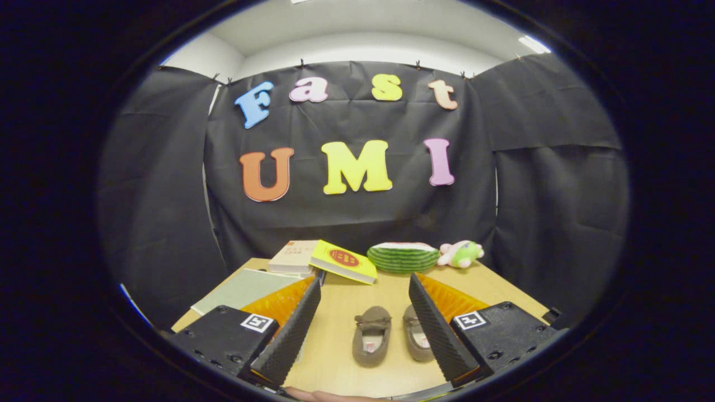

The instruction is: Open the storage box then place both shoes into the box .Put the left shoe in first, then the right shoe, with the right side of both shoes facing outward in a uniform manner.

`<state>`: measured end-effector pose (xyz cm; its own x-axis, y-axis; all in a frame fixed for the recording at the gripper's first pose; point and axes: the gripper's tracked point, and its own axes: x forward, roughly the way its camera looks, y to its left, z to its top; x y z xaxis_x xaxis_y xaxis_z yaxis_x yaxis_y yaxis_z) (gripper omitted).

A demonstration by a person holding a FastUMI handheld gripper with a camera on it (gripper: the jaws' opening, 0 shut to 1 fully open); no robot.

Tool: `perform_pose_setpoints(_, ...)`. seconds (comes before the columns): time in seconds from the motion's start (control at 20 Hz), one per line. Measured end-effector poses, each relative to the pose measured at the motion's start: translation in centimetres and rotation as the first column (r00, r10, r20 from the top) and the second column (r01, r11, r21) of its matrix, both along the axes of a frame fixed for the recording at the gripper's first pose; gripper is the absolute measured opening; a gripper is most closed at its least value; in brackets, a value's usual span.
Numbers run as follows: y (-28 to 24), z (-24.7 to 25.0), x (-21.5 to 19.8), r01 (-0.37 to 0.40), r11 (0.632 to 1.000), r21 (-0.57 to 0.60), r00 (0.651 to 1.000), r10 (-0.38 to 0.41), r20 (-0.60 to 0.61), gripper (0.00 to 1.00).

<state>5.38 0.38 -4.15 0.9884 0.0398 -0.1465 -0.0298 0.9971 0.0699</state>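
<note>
Both fingers of the claw [364, 326] stand wide apart at the near edge of the scene, and they hold nothing; between them lies the pale wooden counter [335, 357], and on it the two shoes rest side by side. One shoe [371, 336] sits in the middle of the gap, with its opening upward and a small bow on the top; the other shoe [417, 333] lies just to the right of it, close to the right finger, which covers part of it; neither finger touches a shoe. Which of them is the left shoe cannot be told. Orange ribbed panels [279, 304] show behind both fingers; whether they belong to the storage box cannot be told.

Farther on the counter, on the left, a flat green-grey folder [243, 289] lies near the edge; beyond it a beige book [293, 257] lies, and a yellow book [343, 261] leans partly over it. To the right of the books, at the far edge, a watermelon-shaped cushion [403, 257] rests, and just beside it a small green and pink plush toy [461, 254].
</note>
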Motion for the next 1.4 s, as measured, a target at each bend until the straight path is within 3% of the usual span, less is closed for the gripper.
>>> perform_pose_setpoints(0.4, 2.6, -5.6, 7.4, -0.122, 0.985, 0.126, 0.973, 0.144, -0.183, 1.00)
perform_pose_setpoints(0.6, 5.1, -8.9, 10.0, -0.210, 0.929, 0.306, 0.913, 0.298, -0.278, 1.00)
perform_pose_setpoints(0.8, 7.9, -12.0, 11.7, -0.276, 0.831, 0.483, 0.819, 0.466, -0.335, 1.00)
perform_pose_setpoints(0.95, 10.5, -13.4, 12.7, -0.296, 0.719, 0.629, 0.734, 0.593, -0.332, 0.99)
perform_pose_setpoints(1.05, 11.7, -14.1, 13.7, -0.276, 0.631, 0.725, 0.690, 0.655, -0.307, 0.99)
perform_pose_setpoints(1.2, 13.2, -13.8, 13.9, -0.259, 0.449, 0.855, 0.597, 0.771, -0.223, 0.98)
perform_pose_setpoints(1.3, 14.0, -13.9, 13.7, -0.235, 0.360, 0.903, 0.527, 0.828, -0.193, 0.93)
perform_pose_setpoints(1.4, 14.5, -15.0, 14.0, -0.210, 0.347, 0.914, 0.487, 0.847, -0.210, 0.88)
